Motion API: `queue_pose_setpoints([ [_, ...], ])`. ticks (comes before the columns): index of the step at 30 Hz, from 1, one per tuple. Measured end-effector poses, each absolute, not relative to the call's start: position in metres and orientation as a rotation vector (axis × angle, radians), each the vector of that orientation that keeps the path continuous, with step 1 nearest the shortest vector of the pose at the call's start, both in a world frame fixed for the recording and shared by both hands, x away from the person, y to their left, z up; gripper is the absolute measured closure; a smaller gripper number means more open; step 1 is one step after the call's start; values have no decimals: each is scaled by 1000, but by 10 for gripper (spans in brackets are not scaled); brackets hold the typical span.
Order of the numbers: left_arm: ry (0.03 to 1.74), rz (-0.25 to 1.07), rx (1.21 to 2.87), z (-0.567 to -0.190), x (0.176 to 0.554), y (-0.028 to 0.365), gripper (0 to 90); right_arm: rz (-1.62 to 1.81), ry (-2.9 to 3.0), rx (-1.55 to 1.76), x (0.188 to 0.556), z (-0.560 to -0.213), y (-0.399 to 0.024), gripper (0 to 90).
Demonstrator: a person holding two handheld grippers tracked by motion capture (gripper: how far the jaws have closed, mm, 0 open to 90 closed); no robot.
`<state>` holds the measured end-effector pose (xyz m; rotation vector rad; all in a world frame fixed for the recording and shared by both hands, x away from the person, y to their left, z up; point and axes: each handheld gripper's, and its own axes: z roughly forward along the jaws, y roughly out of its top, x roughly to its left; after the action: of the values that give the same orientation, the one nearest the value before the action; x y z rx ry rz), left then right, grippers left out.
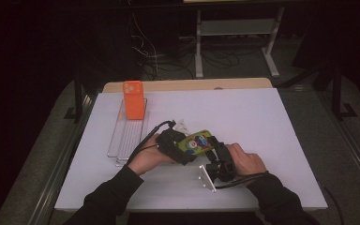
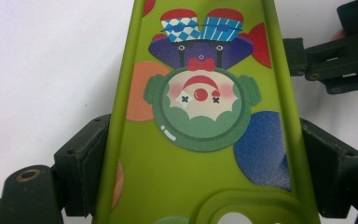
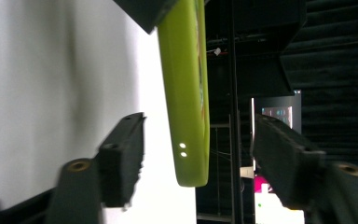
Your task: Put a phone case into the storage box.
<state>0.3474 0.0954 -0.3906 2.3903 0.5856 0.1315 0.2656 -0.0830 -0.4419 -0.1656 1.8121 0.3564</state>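
Observation:
A lime-green phone case (image 1: 195, 142) printed with a clown figure is held just above the white table, near its front middle. My left gripper (image 1: 186, 149) is shut on it, and in the left gripper view both pads (image 2: 89, 161) press on the long edges of the case (image 2: 200, 116). My right gripper (image 1: 212, 144) comes in from the right at the case's far end. In the right gripper view the case (image 3: 186, 93) stands edge-on between the two jaws of my right gripper (image 3: 200, 149), with a gap on each side.
An orange phone case (image 1: 133, 99) stands upright at the far end of a clear ribbed tray (image 1: 127, 136) on the left. A small clear piece (image 1: 182, 125) lies behind the hands. Bare white tabletop (image 1: 262, 117) stretches to the right; cables and table legs show beyond.

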Motion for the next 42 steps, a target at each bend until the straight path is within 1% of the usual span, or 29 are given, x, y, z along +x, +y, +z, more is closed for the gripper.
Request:
queue_pose_setpoints([
  [2,559,134,2412,-390,348,96,153,335,1817,-181,265,-442,-82,405],
  [5,556,135,2410,-389,347,96,153,322,1814,-195,265,-444,-81,452],
  [6,573,131,2387,-390,346,94,153,317,1813,-201,265,-444,-81,471],
  [18,550,125,2400,-391,346,94,153,308,1800,-241,262,-445,-79,698],
  [21,553,128,2394,-390,346,94,153,305,1804,-246,262,-445,-79,739],
  [27,537,134,2392,-390,347,95,146,288,1801,-256,261,-446,-78,755],
  [29,551,118,2373,-390,346,95,142,286,1799,-254,261,-446,-78,757],
  [31,542,133,2373,-390,346,95,135,287,1795,-263,261,-445,-78,759],
  [36,515,111,2361,-389,345,96,77,285,1797,-250,260,-446,-77,759],
  [38,509,99,2362,-388,346,98,26,275,1803,-250,261,-446,-78,759],
  [41,503,81,2357,-385,346,102,17,275,1811,-229,263,-446,-80,759],
  [42,511,81,2359,-385,347,104,1,276,1813,-226,264,-446,-80,759],
])
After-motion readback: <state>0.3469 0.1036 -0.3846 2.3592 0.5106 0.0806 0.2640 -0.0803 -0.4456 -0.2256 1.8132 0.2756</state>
